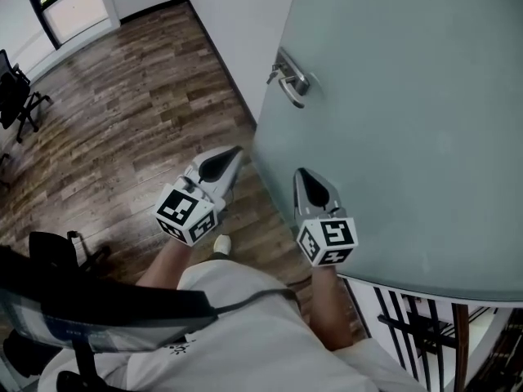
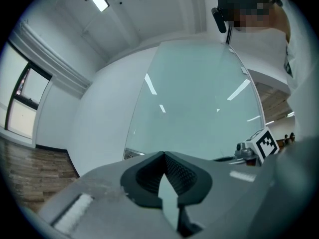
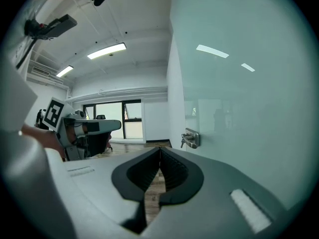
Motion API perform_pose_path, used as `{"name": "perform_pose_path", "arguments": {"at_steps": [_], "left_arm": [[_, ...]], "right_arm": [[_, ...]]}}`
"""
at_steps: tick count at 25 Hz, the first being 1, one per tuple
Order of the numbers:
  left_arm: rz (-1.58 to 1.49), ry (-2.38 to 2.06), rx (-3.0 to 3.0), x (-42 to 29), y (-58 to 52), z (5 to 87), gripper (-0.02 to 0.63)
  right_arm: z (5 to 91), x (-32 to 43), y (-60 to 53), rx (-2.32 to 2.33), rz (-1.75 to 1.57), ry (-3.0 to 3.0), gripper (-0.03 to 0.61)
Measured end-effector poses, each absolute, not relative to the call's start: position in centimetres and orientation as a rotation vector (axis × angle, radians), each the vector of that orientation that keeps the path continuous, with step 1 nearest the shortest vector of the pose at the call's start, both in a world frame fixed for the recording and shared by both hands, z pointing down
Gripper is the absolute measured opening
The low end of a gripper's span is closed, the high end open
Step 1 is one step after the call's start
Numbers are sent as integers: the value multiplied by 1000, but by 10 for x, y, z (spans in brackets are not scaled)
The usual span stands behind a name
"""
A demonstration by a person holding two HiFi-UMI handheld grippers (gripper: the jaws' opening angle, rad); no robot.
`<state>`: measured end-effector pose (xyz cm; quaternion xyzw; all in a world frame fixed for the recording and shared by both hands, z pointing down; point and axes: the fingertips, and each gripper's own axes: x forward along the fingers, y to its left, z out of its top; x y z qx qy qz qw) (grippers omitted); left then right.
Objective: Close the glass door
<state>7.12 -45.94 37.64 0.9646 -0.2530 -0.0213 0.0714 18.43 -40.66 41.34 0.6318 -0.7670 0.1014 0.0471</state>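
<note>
Hazard: left gripper (image 1: 235, 152) and right gripper (image 1: 300, 173), both clamped together and empty, risked skidding across smooth glass door (image 1: 409, 137).

A brown wood-plank floor (image 1: 122, 113) fills the left of the head view, with a black office chair (image 1: 16, 100) at the upper left edge and a white wall (image 1: 229, 15) at top centre. Black railing bars (image 1: 417, 333) show at lower right. In the right gripper view a ceiling strip light (image 3: 106, 51) glows at upper left.

glass door (image 1: 409, 96) cut off at right, chair (image 1: 18, 100) cropped left
</note>
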Motion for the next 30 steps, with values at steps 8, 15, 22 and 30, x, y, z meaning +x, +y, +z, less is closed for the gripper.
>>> {"name": "perform_pose_path", "arguments": {"at_steps": [8, 15, 22, 30], "left_arm": [[-62, -675, 2890, 61, -508, 383, 0], [-68, -673, 2871, 57, -534, 391, 0], [-86, -736, 2873, 58, -548, 381, 0], [-83, -792, 2889, 75, -547, 372, 2]], "right_arm": [[414, 185, -449, 2011, 326, -2254, 9], [422, 192, -475, 2023, 354, -2224, 9], [412, 203, -503, 1977, 309, -2261, 9], [398, 223, -531, 1915, 244, -2312, 9]]}}
